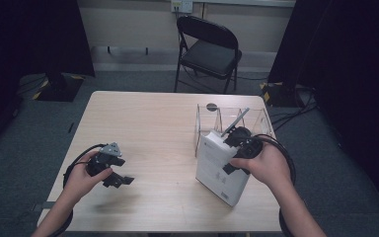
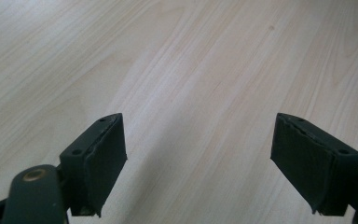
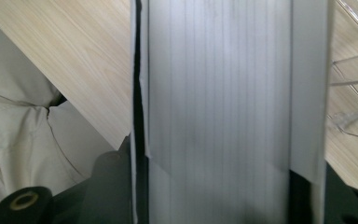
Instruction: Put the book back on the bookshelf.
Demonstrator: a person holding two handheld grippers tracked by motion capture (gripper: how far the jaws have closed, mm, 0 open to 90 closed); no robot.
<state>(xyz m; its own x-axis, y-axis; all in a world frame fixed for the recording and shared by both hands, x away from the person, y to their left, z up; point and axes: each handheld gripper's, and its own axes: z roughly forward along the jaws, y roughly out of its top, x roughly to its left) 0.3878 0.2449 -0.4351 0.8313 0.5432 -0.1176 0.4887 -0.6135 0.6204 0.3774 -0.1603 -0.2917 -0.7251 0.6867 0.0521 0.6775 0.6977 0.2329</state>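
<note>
Pale wood surface (image 1: 153, 128) stands on grey carpet before a black folding chair (image 1: 208, 49). Right tongs (image 1: 239, 148) clamp a white box (image 1: 217, 170), tilted beside a clear organiser (image 1: 227, 118). Left tongs (image 2: 198, 158) gape, empty.

Left hand (image 1: 81, 178) holds left gripper (image 2: 198, 163) low, jaws spread wide, nothing between the pads (image 2: 105, 161); right hand (image 1: 261, 165) wraps right gripper (image 1: 233, 148), jaws clamped on a white box (image 3: 219, 112) filling the gap between its fingers
</note>
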